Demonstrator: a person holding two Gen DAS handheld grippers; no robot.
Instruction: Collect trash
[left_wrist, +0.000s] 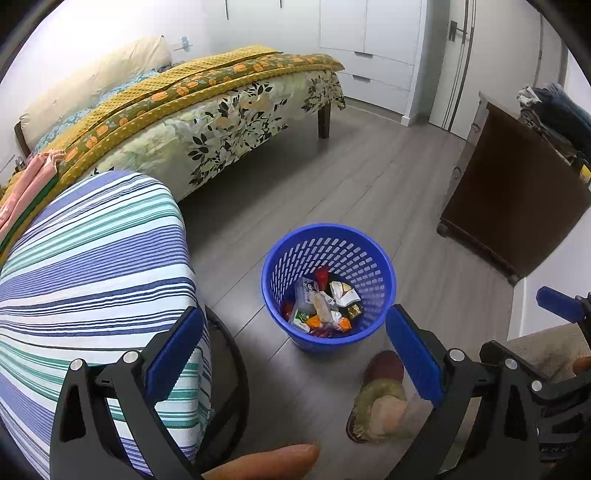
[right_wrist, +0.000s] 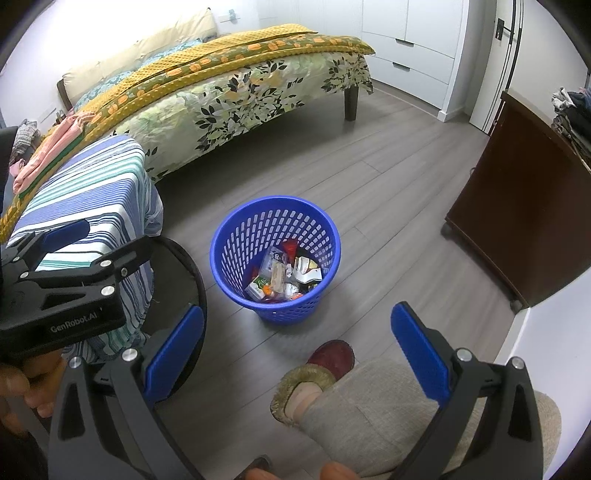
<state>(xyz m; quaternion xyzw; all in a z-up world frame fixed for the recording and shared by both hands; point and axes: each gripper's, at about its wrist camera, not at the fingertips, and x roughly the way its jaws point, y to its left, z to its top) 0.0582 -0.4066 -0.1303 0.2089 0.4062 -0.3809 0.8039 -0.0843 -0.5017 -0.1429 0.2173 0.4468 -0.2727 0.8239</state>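
The basket (right_wrist: 275, 258) stands on the floor (right_wrist: 388, 206) at the centre, with wrappers (right_wrist: 284, 277) lying in its bottom; the bed (right_wrist: 221, 85) lies behind it toward 11 o'clock; the cloth-covered table (right_wrist: 85, 206) stands at 9 o'clock, in front of the bed; the cabinet (right_wrist: 517, 206) sits at 3 o'clock; a slippered foot (right_wrist: 317, 373) rests at 6 o'clock, just before the basket.

"GenRobot.AI" is printed on the left tongs' (right_wrist: 59, 236) black body.

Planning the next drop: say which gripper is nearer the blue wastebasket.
Left, barely. Left gripper hovers near-side left of the wastebasket, by the striped cloth; right gripper near-side right, over the slipper.
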